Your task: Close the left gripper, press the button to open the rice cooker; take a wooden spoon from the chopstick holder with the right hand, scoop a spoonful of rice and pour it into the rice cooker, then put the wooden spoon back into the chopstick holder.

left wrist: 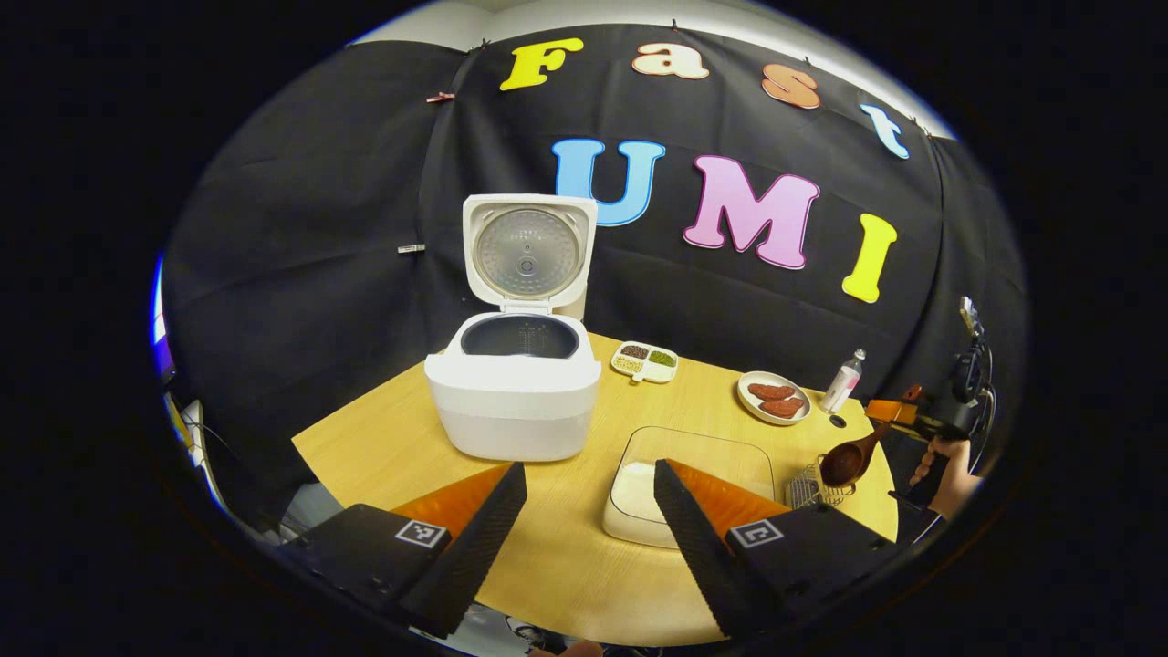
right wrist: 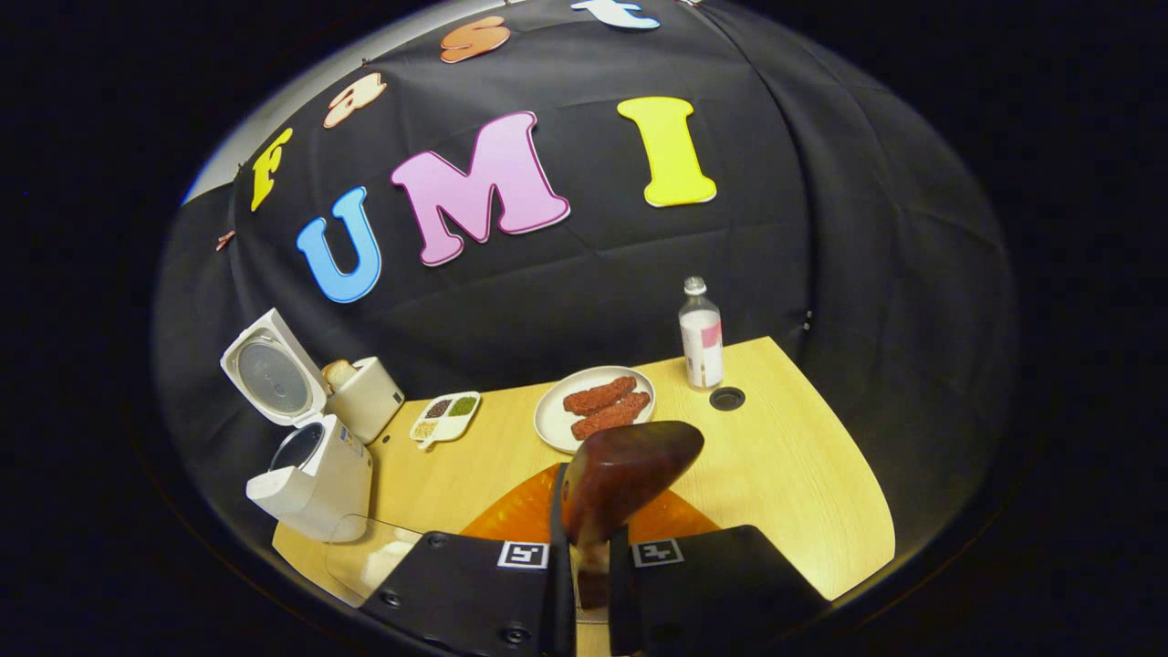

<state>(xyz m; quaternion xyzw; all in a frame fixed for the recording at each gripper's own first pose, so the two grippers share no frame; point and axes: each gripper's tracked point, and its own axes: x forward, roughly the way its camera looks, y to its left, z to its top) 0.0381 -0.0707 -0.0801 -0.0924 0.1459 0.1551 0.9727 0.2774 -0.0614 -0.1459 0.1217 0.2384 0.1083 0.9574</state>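
Your right gripper (right wrist: 584, 547) is clamped on the spoon (right wrist: 630, 474), likely just above its holder (left wrist: 815, 486). Your left gripper (left wrist: 589, 511) is apart. Dip gently into the rice (left wrist: 634, 488) beside the open cooker (left wrist: 511, 392).

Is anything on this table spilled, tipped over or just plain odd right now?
Nothing stands out. The rice cooker stands upright with its lid open, the rice stays inside the clear container, the plate and bottle are upright. The right gripper grips the wooden spoon; no spill shows on the table.
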